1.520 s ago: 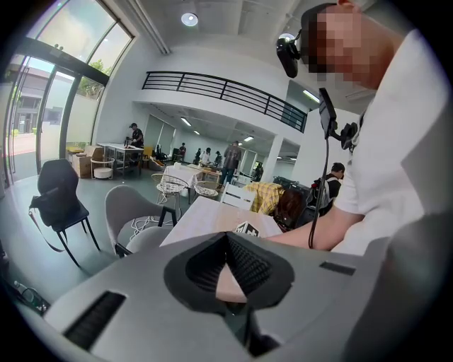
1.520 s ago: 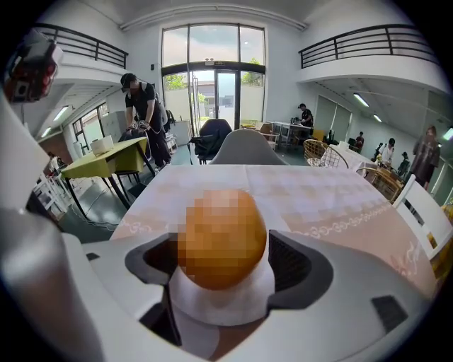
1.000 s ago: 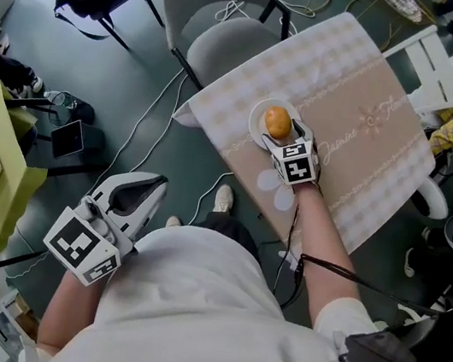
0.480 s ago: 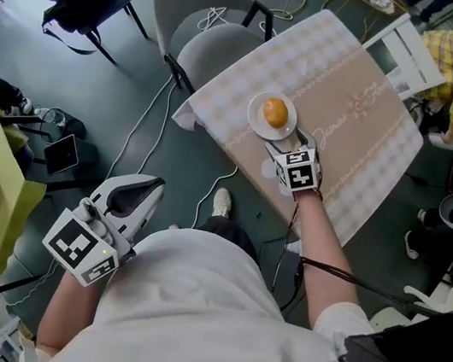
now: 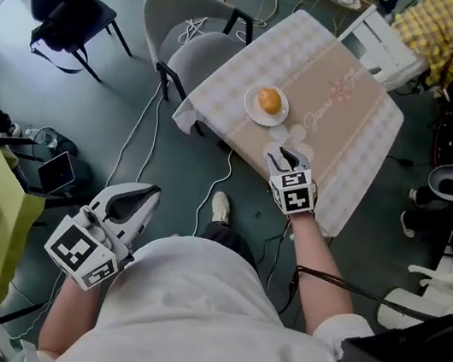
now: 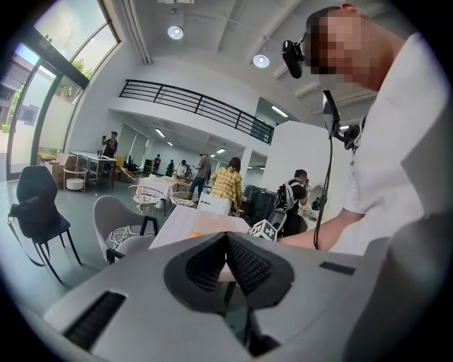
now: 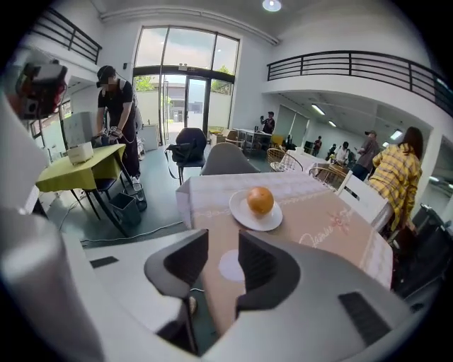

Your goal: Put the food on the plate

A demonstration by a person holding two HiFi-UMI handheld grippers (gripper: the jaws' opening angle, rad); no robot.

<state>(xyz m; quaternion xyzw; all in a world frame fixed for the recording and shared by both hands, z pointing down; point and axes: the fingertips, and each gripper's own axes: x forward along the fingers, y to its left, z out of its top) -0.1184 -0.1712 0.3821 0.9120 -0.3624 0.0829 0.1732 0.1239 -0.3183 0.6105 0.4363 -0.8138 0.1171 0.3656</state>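
On the white plate (image 5: 253, 111) the orange fruit (image 5: 268, 100) now lies alone, free of any tool. A second ago the right gripper (image 5: 281, 156) stood right at it with wide jaws; since then it has drawn back toward the near edge of the table (image 5: 349, 128), and its jaws have just been closing to a narrow gap with nothing between them. The left gripper (image 5: 139, 195) hangs low beside the person, jaws together and empty. By my judgement the food is placed and the task is done.
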